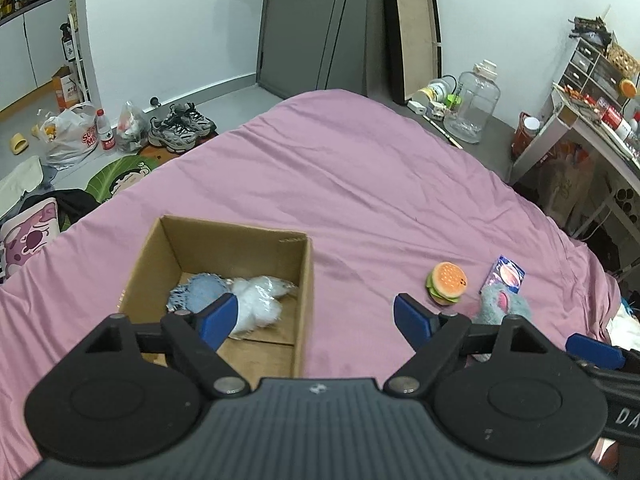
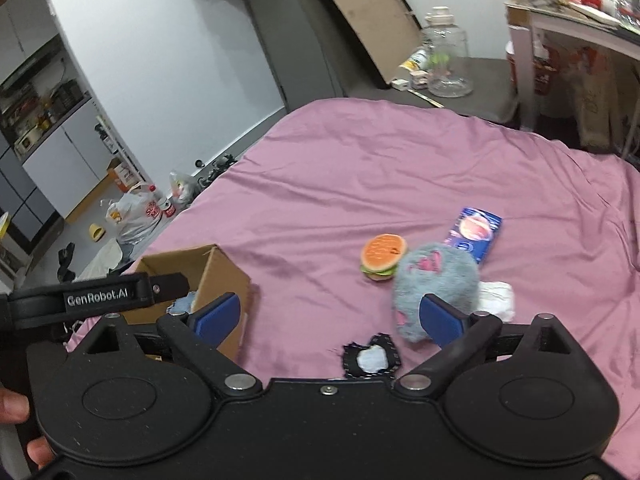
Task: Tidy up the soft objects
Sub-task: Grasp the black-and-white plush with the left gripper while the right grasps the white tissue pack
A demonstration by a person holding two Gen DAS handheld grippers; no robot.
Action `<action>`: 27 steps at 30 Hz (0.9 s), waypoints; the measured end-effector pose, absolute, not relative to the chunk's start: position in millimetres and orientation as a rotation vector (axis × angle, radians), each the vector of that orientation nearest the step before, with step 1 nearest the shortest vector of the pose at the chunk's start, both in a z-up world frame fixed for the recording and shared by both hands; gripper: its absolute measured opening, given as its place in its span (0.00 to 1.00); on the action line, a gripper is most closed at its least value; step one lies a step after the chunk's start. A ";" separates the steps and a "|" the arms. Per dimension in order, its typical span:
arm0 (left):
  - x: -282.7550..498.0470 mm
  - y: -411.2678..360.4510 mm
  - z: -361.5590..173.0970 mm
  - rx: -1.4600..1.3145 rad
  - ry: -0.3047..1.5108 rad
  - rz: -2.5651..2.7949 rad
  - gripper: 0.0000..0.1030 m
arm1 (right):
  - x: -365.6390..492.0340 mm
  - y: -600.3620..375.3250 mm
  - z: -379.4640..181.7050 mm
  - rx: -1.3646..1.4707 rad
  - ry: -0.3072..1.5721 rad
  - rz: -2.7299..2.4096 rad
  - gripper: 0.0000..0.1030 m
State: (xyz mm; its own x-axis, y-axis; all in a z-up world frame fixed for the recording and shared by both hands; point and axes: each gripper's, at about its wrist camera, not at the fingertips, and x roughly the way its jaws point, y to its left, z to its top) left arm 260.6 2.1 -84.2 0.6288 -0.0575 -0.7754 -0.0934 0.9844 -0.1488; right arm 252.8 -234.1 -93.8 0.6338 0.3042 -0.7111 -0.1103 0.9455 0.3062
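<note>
Left tongs [image 1: 316, 316] wide, empty, beside cardboard box [image 1: 304, 280]; right tongs [image 2: 330, 316] wide, empty, near grey plush [image 2: 436, 276].

Bed [image 1: 360, 184] under a pink sheet

On it lie a cardboard box [image 1: 224, 240], burger toy [image 1: 447, 283], grey plush [image 2: 436, 280], blue packet [image 2: 476, 236], white cloth [image 2: 496, 300] and dark patch [image 2: 372, 356].

My right gripper [image 2: 330, 316] hangs wide open over the pink bed [image 2: 360, 168], a grey plush toy [image 2: 436, 280] at its right finger, a cardboard box [image 2: 224, 276] near the bed's left edge.
</note>
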 end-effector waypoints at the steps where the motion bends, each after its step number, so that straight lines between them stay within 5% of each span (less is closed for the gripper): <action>1: 260.4 -3.0 -84.3 -0.176 0.896 0.023 0.81 | 253.7 -240.2 -94.5 0.262 0.859 0.244 0.97; 27: 268.9 -112.5 -151.4 -0.107 1.058 0.054 0.81 | 293.2 -354.4 -165.7 0.480 0.956 0.201 0.99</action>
